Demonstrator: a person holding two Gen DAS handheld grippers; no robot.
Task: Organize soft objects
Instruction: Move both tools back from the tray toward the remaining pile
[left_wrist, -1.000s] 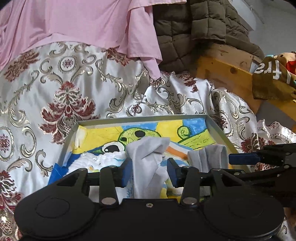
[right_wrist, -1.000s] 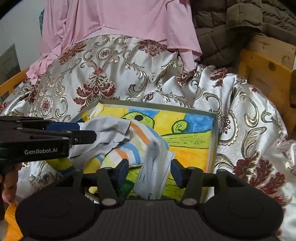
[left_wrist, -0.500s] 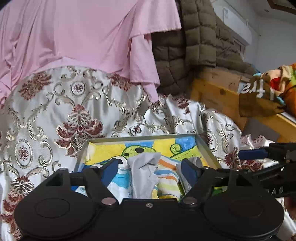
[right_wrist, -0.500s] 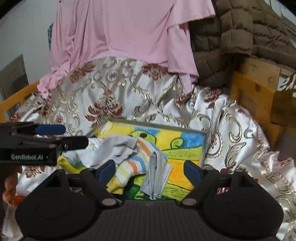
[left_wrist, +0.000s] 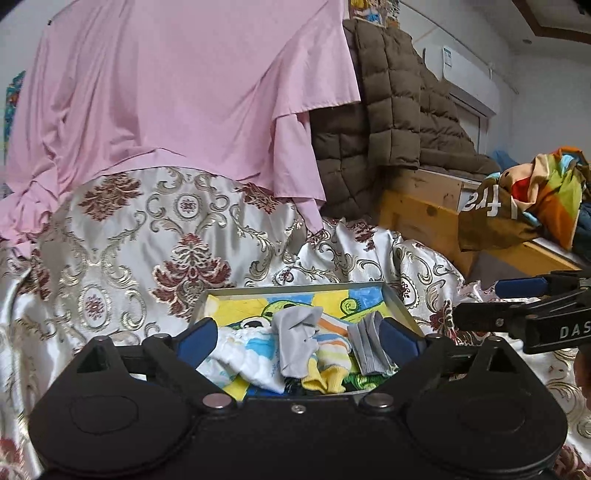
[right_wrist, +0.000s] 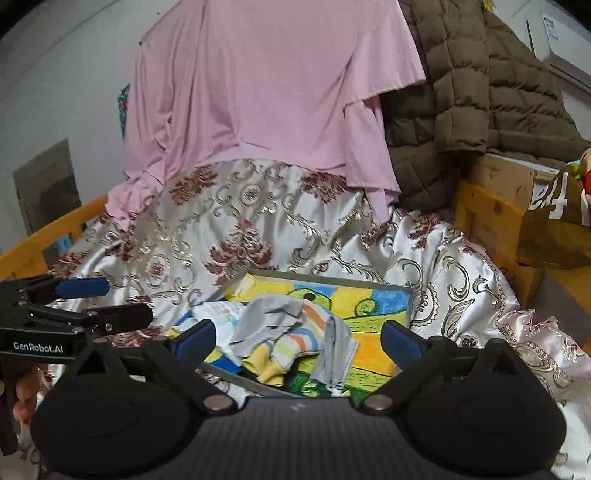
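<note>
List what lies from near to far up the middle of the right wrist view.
Yellow sock → grey cloth → far rim of the tray → patterned bedspread → pink shirt.

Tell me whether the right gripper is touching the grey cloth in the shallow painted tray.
Apart. The right wrist view shows the right gripper opening, its blue pads wide of the grey cloth in the tray.

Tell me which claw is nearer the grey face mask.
Right. The right claw, jaws opening, is just behind the mask; the left claw, also opening, is off left of the tray.
</note>
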